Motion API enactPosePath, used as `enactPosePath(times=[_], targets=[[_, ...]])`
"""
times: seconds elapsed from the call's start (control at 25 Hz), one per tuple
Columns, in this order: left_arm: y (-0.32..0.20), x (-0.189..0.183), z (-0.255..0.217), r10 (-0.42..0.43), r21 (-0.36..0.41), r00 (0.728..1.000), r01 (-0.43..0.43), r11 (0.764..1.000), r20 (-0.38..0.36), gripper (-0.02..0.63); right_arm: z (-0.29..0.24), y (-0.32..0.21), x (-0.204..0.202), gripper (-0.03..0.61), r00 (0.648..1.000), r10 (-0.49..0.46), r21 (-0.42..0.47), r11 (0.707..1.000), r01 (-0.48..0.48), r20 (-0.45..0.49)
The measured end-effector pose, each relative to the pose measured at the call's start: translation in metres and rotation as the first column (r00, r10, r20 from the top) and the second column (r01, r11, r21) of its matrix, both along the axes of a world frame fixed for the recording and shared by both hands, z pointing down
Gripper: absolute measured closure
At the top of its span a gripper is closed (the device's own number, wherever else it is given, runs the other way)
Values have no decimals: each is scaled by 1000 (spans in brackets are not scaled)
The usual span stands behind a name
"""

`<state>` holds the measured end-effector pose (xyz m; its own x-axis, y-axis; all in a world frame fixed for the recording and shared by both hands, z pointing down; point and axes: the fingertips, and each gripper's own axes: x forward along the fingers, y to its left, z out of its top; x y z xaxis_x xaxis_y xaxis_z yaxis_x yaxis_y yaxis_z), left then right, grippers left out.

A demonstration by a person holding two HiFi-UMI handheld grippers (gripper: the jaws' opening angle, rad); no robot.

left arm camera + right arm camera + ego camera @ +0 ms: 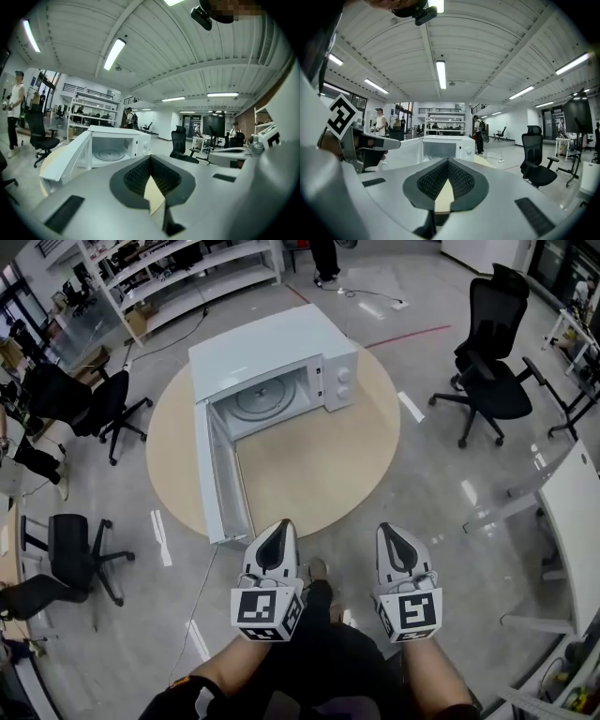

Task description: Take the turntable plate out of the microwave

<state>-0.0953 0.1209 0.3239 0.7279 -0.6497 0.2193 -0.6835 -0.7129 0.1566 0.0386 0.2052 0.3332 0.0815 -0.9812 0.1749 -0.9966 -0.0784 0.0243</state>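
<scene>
1 round plate [265, 397] lies flat inside the white microwave [272, 357], which sits on the round counter [319, 465] with its door [208, 474] swung wide open. It looks like glass, so I think it will be stiff, a bit heavy, slippery and easy to break, and the best place to take it is the front edge, near the open door. 2 claws, the left claw [278, 527] and the right claw [389, 530], are both pressed together with nothing in them, and they hang in the air well apart from the microwave, touching nothing.
</scene>
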Motion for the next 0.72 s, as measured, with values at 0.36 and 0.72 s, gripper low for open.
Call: enactPosePath(times=[0.36, 0.72], targets=[[-103, 23, 26, -166, -88, 984, 160, 983, -61, 566, 21, -123, 25, 563, 992, -124, -93, 988, 122, -16], [-224, 25, 72, -385, -290, 921, 352, 890, -64, 566, 43, -260, 41, 563, 977, -198, -157, 966, 207, 73]])
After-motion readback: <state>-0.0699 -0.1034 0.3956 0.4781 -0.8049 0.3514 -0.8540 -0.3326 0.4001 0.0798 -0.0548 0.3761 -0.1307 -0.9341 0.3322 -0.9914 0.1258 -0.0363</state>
